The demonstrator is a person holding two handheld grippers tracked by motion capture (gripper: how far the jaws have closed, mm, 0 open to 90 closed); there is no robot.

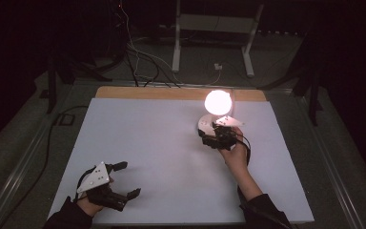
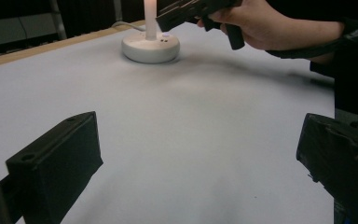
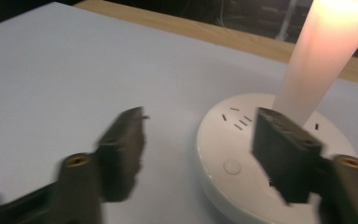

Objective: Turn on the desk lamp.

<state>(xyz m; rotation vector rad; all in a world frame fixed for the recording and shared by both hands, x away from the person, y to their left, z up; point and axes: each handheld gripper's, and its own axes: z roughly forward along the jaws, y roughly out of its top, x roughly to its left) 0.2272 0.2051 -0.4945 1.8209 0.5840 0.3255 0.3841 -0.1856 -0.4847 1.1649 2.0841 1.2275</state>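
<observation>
A lit lamp stands at the back right of the white table top: a glowing round head on a pale stem over a round white base. My right gripper hovers at the near edge of that base, jaws open. In the right gripper view one jaw hangs over the base and the other over the bare table, with a small button on the base between them. My left gripper rests open at the front left, nothing between its jaws. The left gripper view shows the lamp base far off under the right hand.
The white sheet covers most of the table, with a wooden strip along the far edge. Cables and a white stand sit on the dark floor beyond. A black cable runs down the table's left side.
</observation>
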